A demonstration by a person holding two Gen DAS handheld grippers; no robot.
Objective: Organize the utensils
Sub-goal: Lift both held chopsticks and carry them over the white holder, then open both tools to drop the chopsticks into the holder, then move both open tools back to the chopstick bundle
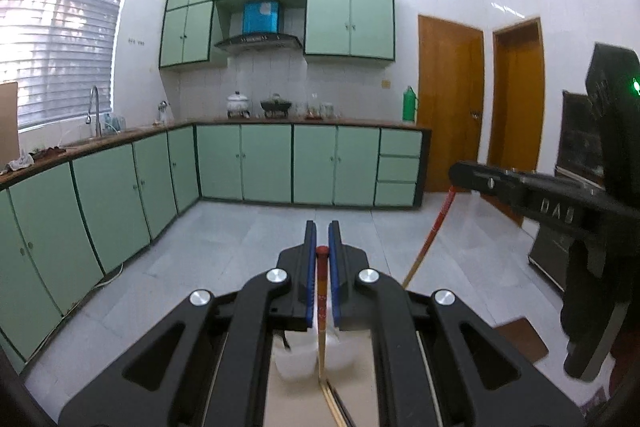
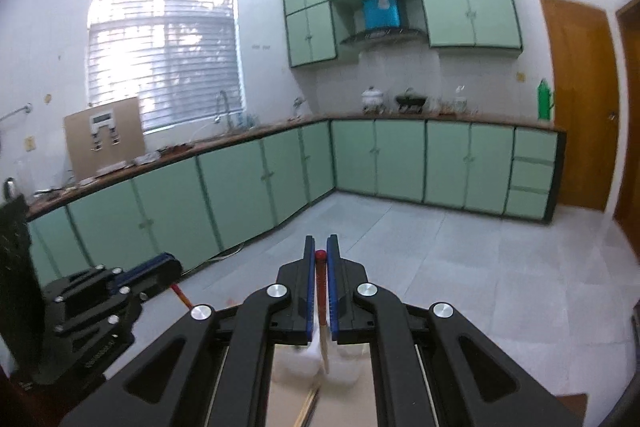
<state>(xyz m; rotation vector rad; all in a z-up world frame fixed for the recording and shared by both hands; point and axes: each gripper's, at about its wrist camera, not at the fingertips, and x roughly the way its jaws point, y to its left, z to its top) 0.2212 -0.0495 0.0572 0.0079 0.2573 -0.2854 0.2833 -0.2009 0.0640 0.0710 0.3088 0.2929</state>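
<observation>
Well, both grippers (image 1: 322,239) (image 2: 321,251) clamp chopsticks (image 1: 321,291) (image 2: 320,279) above open floor (image 2: 460,267).

A pale beige tabletop (image 1: 288,399) shows only as a narrow strip at the bottom of both wrist views. On it stands a translucent white plastic container (image 1: 298,357), blurred in the right view. Just in front of the container lie several light wooden chopsticks (image 1: 334,403), bunched together and running toward the camera. A brown corner (image 1: 524,345) of the surface shows at right.
</observation>
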